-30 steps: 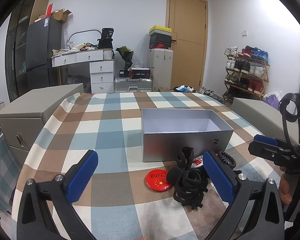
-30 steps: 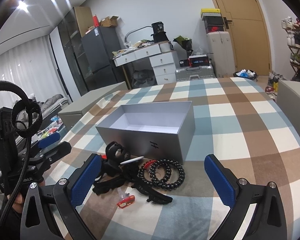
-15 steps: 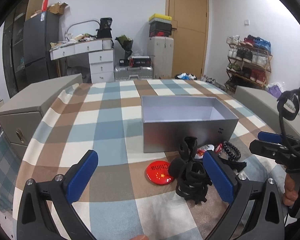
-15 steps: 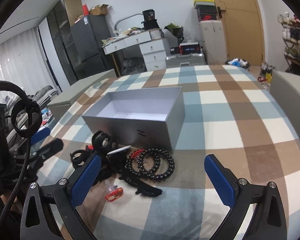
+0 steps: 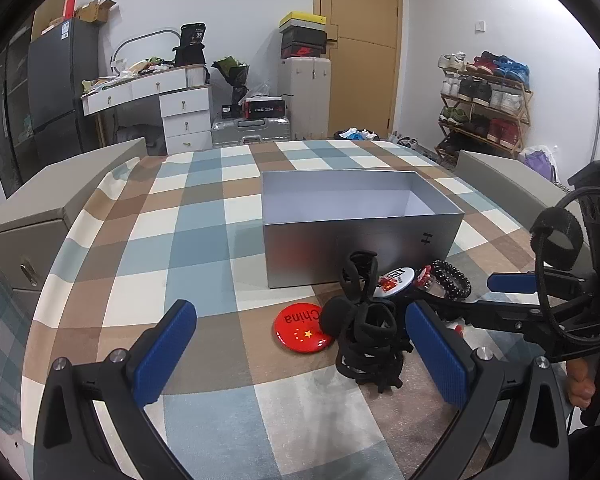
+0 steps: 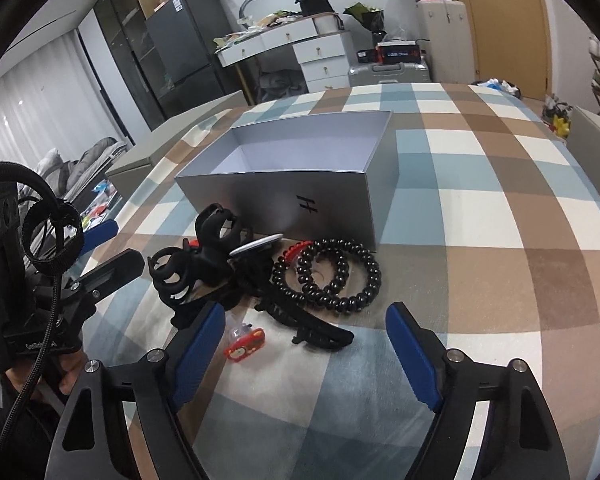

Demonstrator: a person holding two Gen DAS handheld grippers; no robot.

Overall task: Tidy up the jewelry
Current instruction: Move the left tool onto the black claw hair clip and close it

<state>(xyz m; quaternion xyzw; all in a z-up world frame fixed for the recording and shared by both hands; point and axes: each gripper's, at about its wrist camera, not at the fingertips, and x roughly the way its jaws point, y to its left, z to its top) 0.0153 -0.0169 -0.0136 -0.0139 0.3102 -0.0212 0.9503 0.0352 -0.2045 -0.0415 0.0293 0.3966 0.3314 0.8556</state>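
A big silver cardboard box with a white inside sits open on the desk, which has a blue, brown and white checked cloth. Nothing can be seen inside the box.

The jewelry lies in a small heap touching the near wall of the box. In the right wrist view, two rings of shiny black beads lie flat at about 12 o'clock from the right gripper. Just beside them, toward 10 o'clock, is a pile of black hair clips with a round white badge leaning on top. A long black hair clip lies close in front of the fingers, and a little red charm lies next to the left blue finger pad.

The right gripper's fingers are closing, but they are still wide apart and hold nothing. They hang over the cloth near the long clip.

In the left wrist view, the left gripper has its fingers spread wide and holds nothing. A round red badge with yellow stars lies flat at about 12 o'clock from it. A bundle of black hair ties stands just beside its right finger pad.
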